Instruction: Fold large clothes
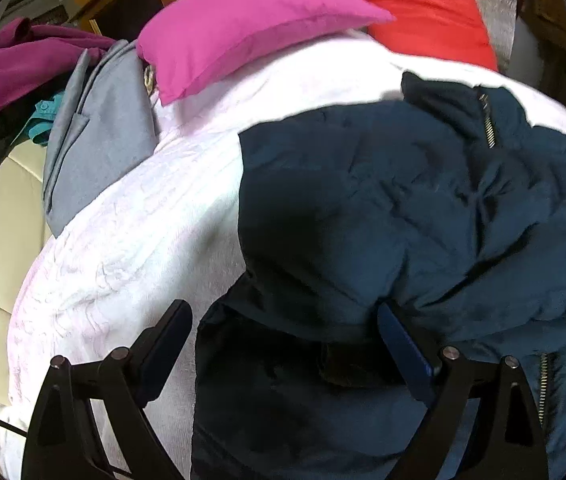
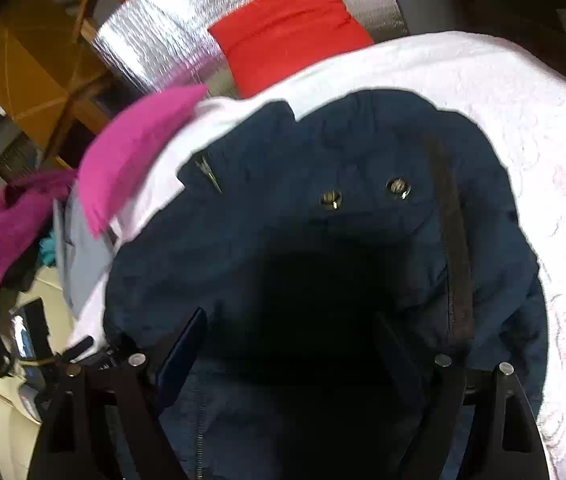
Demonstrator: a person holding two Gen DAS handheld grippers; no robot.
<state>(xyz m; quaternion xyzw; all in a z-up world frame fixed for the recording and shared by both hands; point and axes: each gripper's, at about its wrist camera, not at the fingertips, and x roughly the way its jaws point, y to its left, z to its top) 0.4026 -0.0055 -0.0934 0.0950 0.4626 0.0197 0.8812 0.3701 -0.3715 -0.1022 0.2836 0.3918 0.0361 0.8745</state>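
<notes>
One navy jacket [image 1: 403,208], two pillows, pink [image 1: 243,28], red [image 1: 427,20], two claws spread

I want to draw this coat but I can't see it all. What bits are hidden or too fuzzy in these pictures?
- Dark blue jacket: its bottom is cut off by the lower edge in both views; the left gripper and right gripper cover part.
- Jacket middle, right wrist view: a black shadow hides the fabric.
- Clothes pile, left wrist view: squeezed at the edge, the pieces blur together.
- Pink pillow, right wrist view: blurred.
</notes>
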